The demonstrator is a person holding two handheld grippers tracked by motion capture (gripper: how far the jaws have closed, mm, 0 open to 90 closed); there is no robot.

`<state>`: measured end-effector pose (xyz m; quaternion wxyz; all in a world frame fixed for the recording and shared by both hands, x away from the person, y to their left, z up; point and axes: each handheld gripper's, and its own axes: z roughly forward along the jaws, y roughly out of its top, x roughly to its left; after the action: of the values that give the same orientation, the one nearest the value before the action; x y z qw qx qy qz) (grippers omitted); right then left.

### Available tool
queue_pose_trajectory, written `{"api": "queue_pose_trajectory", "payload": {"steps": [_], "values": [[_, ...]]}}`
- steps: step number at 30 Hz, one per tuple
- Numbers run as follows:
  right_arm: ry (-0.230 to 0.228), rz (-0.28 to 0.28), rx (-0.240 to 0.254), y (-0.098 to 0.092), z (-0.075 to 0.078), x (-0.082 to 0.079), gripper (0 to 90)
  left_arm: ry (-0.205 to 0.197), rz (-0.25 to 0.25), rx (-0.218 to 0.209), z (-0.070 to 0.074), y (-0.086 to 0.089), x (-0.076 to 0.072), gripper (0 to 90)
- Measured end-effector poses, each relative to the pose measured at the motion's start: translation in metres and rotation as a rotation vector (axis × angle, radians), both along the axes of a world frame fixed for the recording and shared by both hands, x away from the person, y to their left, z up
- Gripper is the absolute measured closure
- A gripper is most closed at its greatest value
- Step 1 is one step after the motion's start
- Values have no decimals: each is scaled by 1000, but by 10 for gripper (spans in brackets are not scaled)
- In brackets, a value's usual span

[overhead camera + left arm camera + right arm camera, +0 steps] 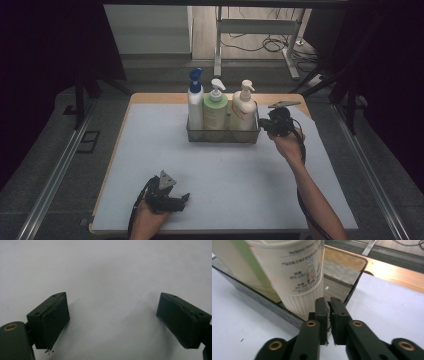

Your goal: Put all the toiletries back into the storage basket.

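Observation:
A clear, dark-rimmed tray (222, 136) stands at the far middle of the mat and holds three pump bottles: a white one with a blue pump (195, 102), a green one (215, 113) and a cream one (243, 111). My right gripper (261, 124) is at the tray's right end. In the right gripper view its jaws (329, 303) are pressed together on the tray's thin end wall (353, 277), just beside the cream bottle (294, 272). My left gripper (184, 199) rests near the front edge of the mat, and its jaws (112, 315) stand wide apart over bare mat.
A pale grey mat (225, 175) covers the wooden table (392, 272), whose edge shows beyond the tray. Metal rails run along both sides of the table. A white frame with cables stands on the floor behind.

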<state>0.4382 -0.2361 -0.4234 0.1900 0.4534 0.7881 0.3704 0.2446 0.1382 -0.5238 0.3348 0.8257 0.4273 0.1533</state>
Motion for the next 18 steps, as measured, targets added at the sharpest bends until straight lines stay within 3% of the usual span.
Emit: {"api": "queue_pose_trajectory", "payload": {"steps": [11, 18], "values": [[10, -6, 4, 8, -12, 20, 897, 1, -3, 7, 0, 0, 0, 106], [34, -24, 40, 9, -19, 30, 896, 0, 0, 0, 0, 0, 0, 106]]}}
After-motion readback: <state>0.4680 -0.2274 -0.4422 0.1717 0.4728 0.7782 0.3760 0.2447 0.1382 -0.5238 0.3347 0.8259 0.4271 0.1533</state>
